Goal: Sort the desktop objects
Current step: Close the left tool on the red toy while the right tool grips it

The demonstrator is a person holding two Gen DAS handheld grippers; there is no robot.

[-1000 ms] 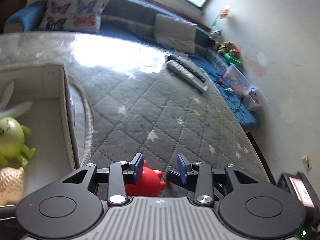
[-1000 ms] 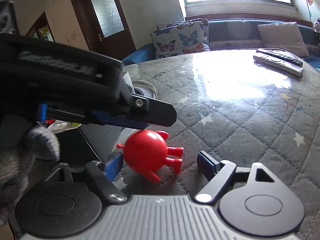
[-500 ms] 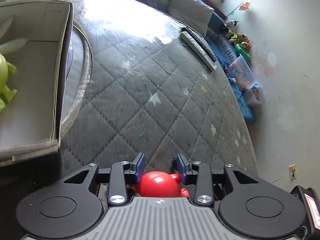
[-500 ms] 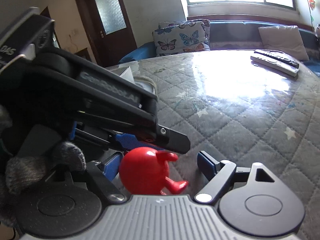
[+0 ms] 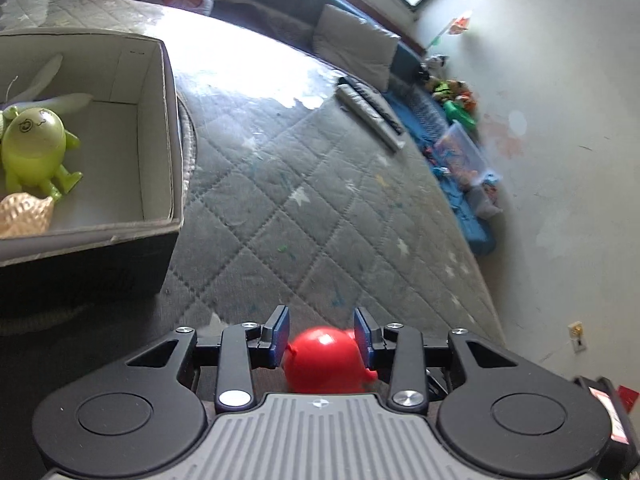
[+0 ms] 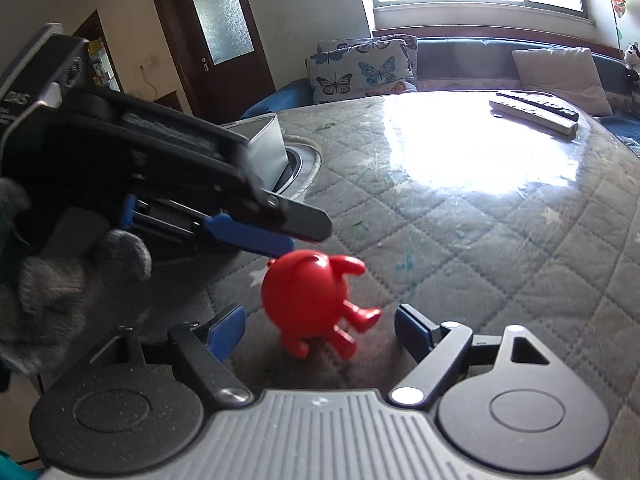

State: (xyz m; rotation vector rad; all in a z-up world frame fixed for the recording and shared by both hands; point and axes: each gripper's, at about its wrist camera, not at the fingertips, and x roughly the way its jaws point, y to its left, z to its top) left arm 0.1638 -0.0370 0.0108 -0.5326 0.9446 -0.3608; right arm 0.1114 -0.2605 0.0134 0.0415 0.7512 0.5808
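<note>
A round red toy figure (image 5: 324,360) with small arms and legs stands tilted on the quilted table cover (image 5: 304,208). The jaws of my left gripper (image 5: 321,316) flank its top and are opening; a thin gap shows at the left pad. In the right wrist view the left gripper (image 6: 296,236) reaches in from the left, its tips just over the red toy (image 6: 308,300). My right gripper (image 6: 320,314) is open, its blue fingers wide on either side of the toy and clear of it.
A grey open box (image 5: 168,120) at the left holds a green toy figure (image 5: 36,148) and a beige knobbly thing (image 5: 24,216). Two remotes (image 6: 536,114) lie at the table's far right. A grey-gloved hand (image 6: 60,292) holds the left gripper.
The left gripper came down over the red toy and its jaws have widened a little. The toy went from lying on its side to standing tilted. The right gripper shifted sideways, still open.
</note>
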